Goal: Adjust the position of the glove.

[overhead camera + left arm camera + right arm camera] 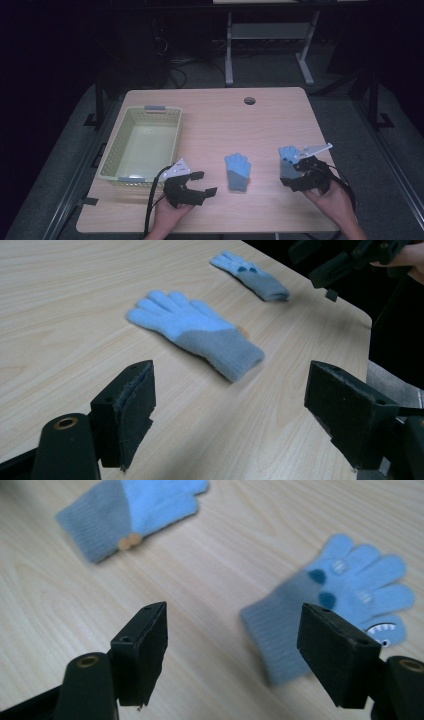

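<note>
Left claw (204,183): nearest the high view's lower edge, held in a hand (167,216) over the front of the surface (210,125). Jaws spread wide, nothing between them; padded fingers (131,407) seen in the left gripper view, aimed at the plain glove. A black cable trails from it toward the front edge.

Right claw (295,175): held in the other hand (334,200) at the front right. Jaws apart, empty, hovering directly over the patterned glove's cuff; in the right gripper view that cuff lies between the two fingers (340,652), not clamped.

Plain glove (237,170): light blue hand, grey cuff, lying flat near the middle front of the surface, fingers pointing away from the person. A small orange tag shows at the cuff seam in the right gripper view (131,516). Lies between the two claws, apart from both.

Patterned glove (287,159): same colours, with dark blue spots and a toothed mouth design on the thumb side (345,597). Flat on the surface to the right of the plain glove, well apart from it.

Basket (112,155): pale yellow-green, slatted walls, grey handle clips, at the left side of the surface, just behind the left claw.
</note>
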Demonstrator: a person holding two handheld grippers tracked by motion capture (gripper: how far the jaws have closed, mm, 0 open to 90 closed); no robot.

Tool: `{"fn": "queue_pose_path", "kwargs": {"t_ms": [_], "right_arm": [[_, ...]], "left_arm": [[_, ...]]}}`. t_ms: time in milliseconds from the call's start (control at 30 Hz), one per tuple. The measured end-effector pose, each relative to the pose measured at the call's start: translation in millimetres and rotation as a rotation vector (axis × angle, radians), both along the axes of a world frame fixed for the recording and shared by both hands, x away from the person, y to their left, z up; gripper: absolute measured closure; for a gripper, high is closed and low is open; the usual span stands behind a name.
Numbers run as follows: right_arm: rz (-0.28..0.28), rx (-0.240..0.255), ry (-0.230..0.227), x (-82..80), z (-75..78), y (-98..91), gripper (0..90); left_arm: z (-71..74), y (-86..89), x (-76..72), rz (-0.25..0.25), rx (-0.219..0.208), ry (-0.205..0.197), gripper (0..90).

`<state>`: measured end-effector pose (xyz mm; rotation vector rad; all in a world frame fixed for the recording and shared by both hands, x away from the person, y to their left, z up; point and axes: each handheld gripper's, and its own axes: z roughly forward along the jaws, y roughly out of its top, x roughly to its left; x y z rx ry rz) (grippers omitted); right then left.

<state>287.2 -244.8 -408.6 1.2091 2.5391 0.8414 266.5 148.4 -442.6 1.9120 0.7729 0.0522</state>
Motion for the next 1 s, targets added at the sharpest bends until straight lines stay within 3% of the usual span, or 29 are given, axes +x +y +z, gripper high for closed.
{"fn": "queue_pose_path", "kwargs": {"t_ms": [267,367,633,833,1000], "right_arm": [[-0.029,-0.010,0.052,21.9,-1.1,-6.7,30.9],[-0.037,-0.034,0.058,28.7,-2.7,-9.0,31.4],[-0.058,-0.037,0.083,45.0,-4.2,-10.7,36.8],[-0.070,-0.083,0.115,54.7,-10.5,-8.3,41.1],[-0.115,-0.113,0.144,66.2,-18.5,-11.0,48.1]], "left_arm": [[-2.2,-1.3,3.2,-0.003,-0.001,0.004,20.1],[-2.7,-2.4,2.4,-0.004,0.003,0.009,20.1],[-0.4,-1.7,2.5,0.002,-0.015,0.006,20.1],[-1.5,-3.1,1.6,-0.007,-0.008,0.004,20.1],[0.5,-1.1,1.9,0.005,-0.019,0.000,20.2]]}}
